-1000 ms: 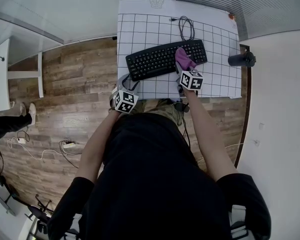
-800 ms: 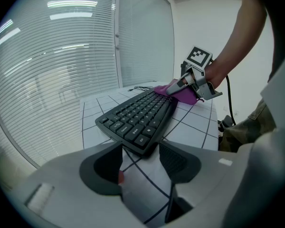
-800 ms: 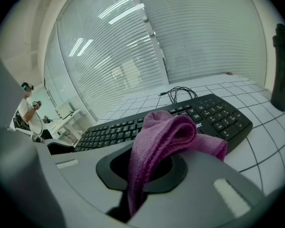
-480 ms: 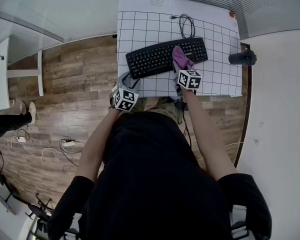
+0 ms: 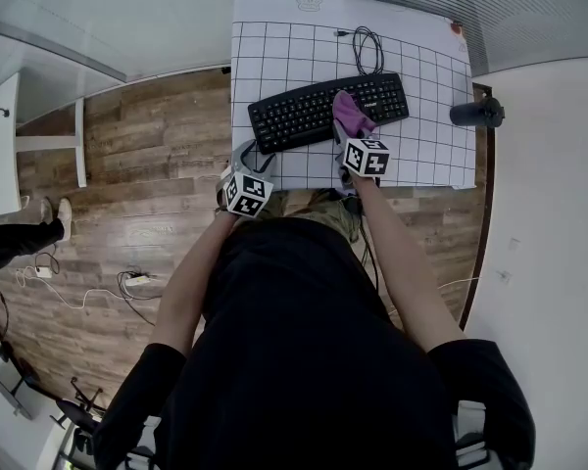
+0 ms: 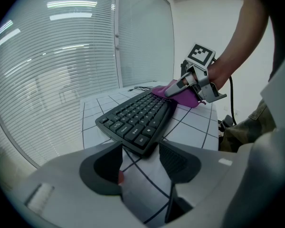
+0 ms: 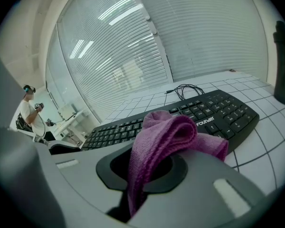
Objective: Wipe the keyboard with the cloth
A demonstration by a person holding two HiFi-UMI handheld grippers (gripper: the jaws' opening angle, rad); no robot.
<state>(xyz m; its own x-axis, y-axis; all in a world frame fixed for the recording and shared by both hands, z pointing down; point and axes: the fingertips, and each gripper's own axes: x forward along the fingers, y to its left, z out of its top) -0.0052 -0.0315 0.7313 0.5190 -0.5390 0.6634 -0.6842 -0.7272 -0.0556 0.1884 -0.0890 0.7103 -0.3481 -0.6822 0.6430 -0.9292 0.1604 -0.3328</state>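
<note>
Your right gripper (image 7: pixel 141 175) has slid a little to the left along the keyboard (image 5: pixel 328 111) since a second ago, and the purple cloth (image 7: pixel 166 132) went with it.

The right fingers are shut tight on the cloth. One end of the cloth is pinched down between them. The rest puffs up in a soft fold in front of them and lies on the keys. It sits on the right half of the keyboard, close to the front edge, and a bit of it hangs over that edge.

Your left gripper (image 5: pixel 247 160) holds nothing. Its fingers (image 6: pixel 102 167) are wide apart, and only the white sheet with black squares (image 6: pixel 142 184) shows between them. The left front corner of the keyboard is just past the fingertips, not touching them.

The keyboard lies at a slant on the squared sheet, which covers the worktop (image 5: pixel 421 155). Its black cable (image 5: pixel 365 52) is coiled behind it. A dark bottle (image 5: pixel 475 114) is at the right edge of the worktop, well apart from the cloth.
</note>
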